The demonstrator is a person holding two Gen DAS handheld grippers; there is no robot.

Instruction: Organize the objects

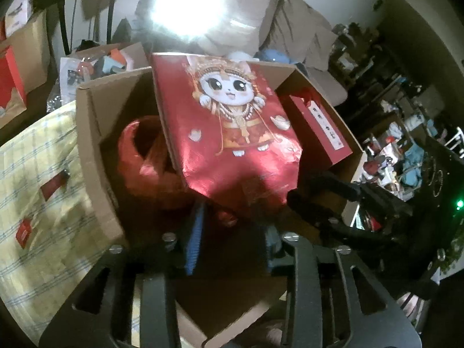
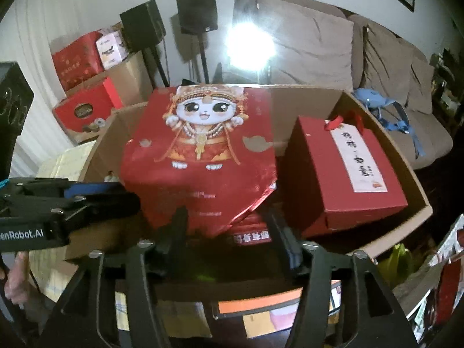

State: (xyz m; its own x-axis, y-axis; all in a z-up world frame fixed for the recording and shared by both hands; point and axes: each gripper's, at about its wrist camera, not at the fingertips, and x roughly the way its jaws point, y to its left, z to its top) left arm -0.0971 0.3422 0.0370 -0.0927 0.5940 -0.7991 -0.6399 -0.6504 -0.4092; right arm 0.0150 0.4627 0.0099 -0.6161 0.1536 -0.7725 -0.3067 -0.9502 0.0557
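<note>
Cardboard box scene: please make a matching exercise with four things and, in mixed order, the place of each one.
Things:
1. cat gift bag
2. red box with white label
3. red plastic bag
4. blue bag

Places:
A. on the sofa, outside the cardboard box
B. leaning in the middle of the cardboard box
C. in the cardboard box, left of the cat gift bag
D. in the cardboard box, right of the cat gift bag

Pairs: 1-B, 2-D, 3-C, 4-A

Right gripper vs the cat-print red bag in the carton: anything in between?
Nothing visible. The right gripper sits at the lower edge of the cat-print red bag, jaws apart and astride it, inside the cardboard carton. The red gift box stands off to the side; the left gripper flanks the bag's other side.
</note>
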